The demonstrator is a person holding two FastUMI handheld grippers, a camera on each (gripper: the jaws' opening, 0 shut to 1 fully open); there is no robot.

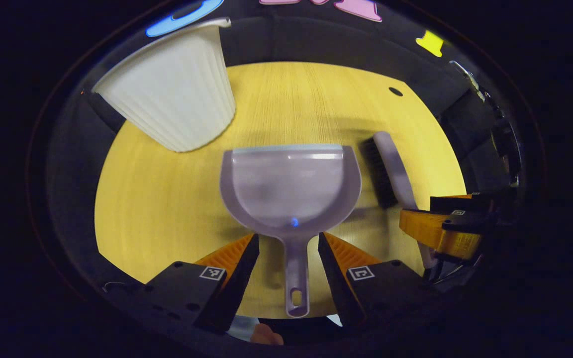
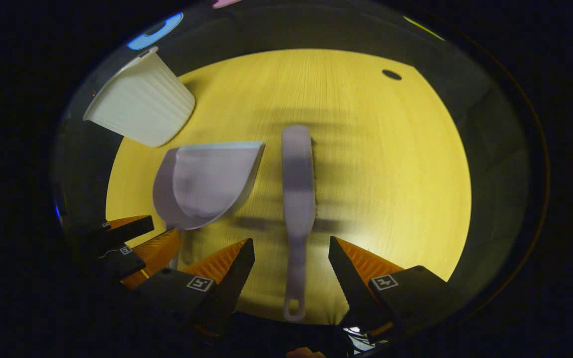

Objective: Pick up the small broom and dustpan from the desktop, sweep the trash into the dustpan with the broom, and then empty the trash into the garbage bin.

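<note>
Both grippers hover low over the yellow desktop [image 2: 391, 164] with fingers spread, gripping nothing. Between the left gripper [image 1: 289, 258] fingers lies the dustpan [image 1: 291, 186] handle, its scoop empty. Far left stands the ribbed white garbage bin [image 1: 177, 94], its inside hidden. Rightward, the right gripper [image 2: 291, 266] straddles the broom [image 2: 297, 199] handle.

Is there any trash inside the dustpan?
No. In the left gripper view the dustpan has a bare scoop, with nothing lying in it.
</note>
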